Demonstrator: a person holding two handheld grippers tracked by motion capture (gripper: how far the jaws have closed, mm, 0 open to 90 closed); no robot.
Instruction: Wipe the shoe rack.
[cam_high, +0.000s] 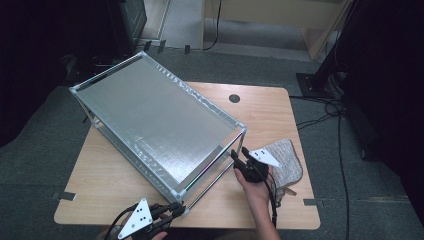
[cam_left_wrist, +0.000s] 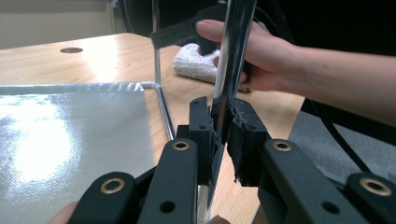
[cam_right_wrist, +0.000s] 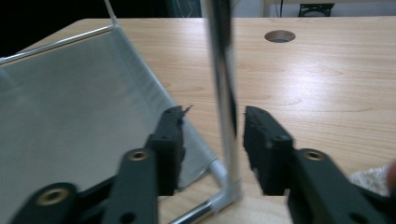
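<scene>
The metal rack (cam_high: 160, 125), a two-tier frame of thin chrome posts and silvery sheet shelves, stands slantwise across the wooden table (cam_high: 265, 107), its near end toward the person. The left gripper (cam_high: 172, 212) has its black jaws pressed onto the rack's near corner post (cam_left_wrist: 226, 93), the ridged pads pinching the shiny round tube from both sides. The right gripper (cam_high: 239, 156) has its jaws spread on either side of the rack's other near post (cam_right_wrist: 224, 93), a gap showing between each pad and the tube (no contact that I can see). The shelves have a fine woven, matte-silver texture that catches the light. Just beside the right hand (cam_high: 257, 192) lies a speckled grey cloth (cam_high: 287, 162), soft and folded. The table is pale wood grain with a round cable hole (cam_high: 234, 98).
</scene>
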